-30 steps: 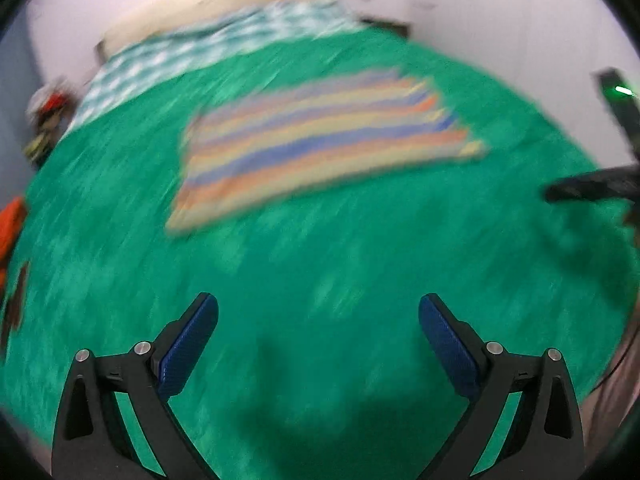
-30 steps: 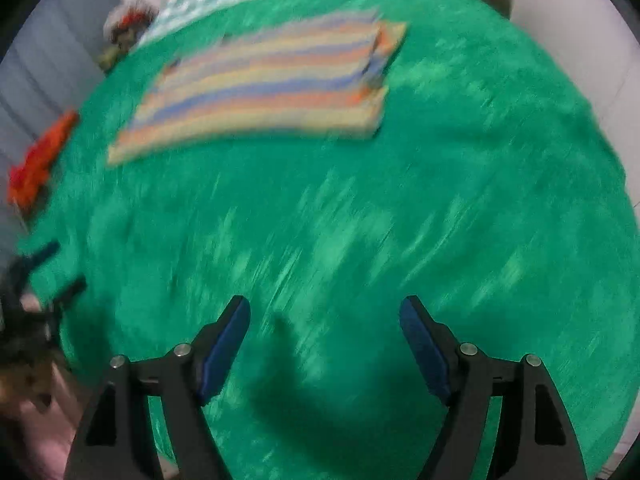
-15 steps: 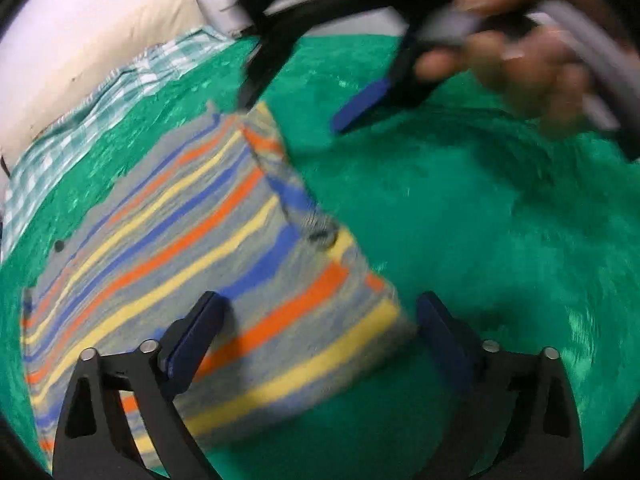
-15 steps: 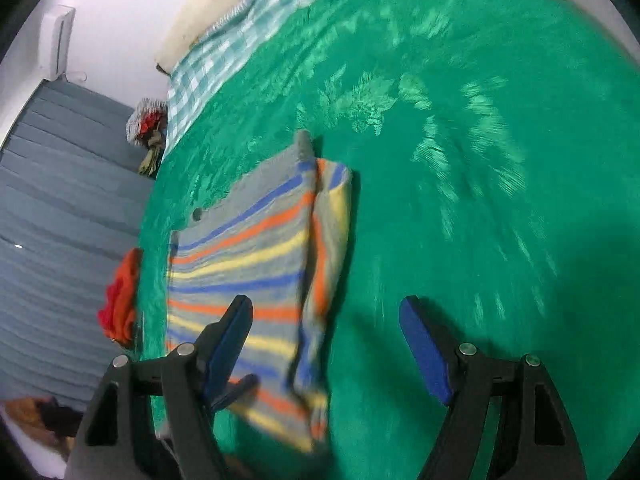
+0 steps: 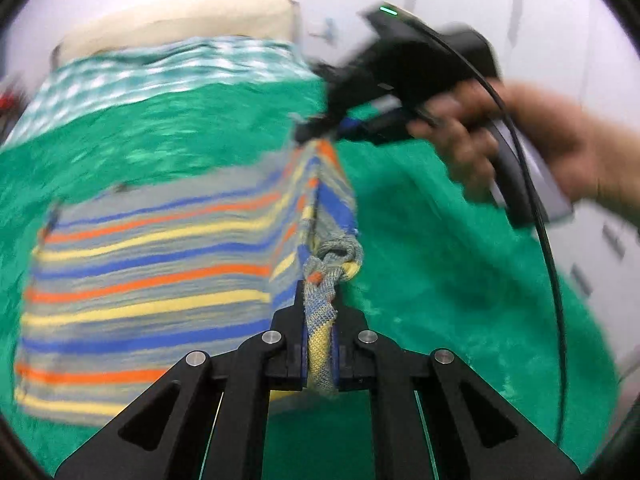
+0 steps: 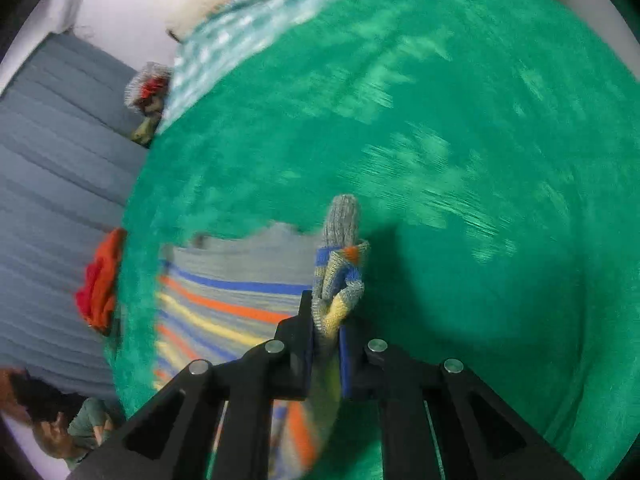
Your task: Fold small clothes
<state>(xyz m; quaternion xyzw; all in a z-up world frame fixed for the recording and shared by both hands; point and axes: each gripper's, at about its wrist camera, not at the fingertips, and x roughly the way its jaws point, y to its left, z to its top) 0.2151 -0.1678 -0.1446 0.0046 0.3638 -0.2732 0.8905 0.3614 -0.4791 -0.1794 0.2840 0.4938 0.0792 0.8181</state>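
A knitted garment [image 5: 152, 280] with grey, blue, orange and yellow stripes lies on the green bedspread [image 5: 440, 300]. My left gripper [image 5: 319, 320] has its jaws closing, and its pads press on the garment's near right corner, which bunches up between them. At the far right corner, a hand [image 5: 520, 140] holds my right gripper [image 5: 316, 132], blurred and clamped on the cloth. In the right wrist view the right gripper [image 6: 326, 320] is closing too, pinching a folded wad of the garment [image 6: 240, 276] edge. That right edge is raised off the bed.
A green-and-white checked cloth [image 5: 160, 68] and a cream pillow [image 5: 180, 20] lie at the head of the bed. Red-orange clothes [image 6: 100, 280] sit at the bed's left edge by grey curtains [image 6: 52, 160]. A black cable [image 5: 552, 280] hangs from the right gripper.
Both grippers stood open over the garment's right edge half a second ago. Now both are clamped on that edge, which has lifted and bunched up.
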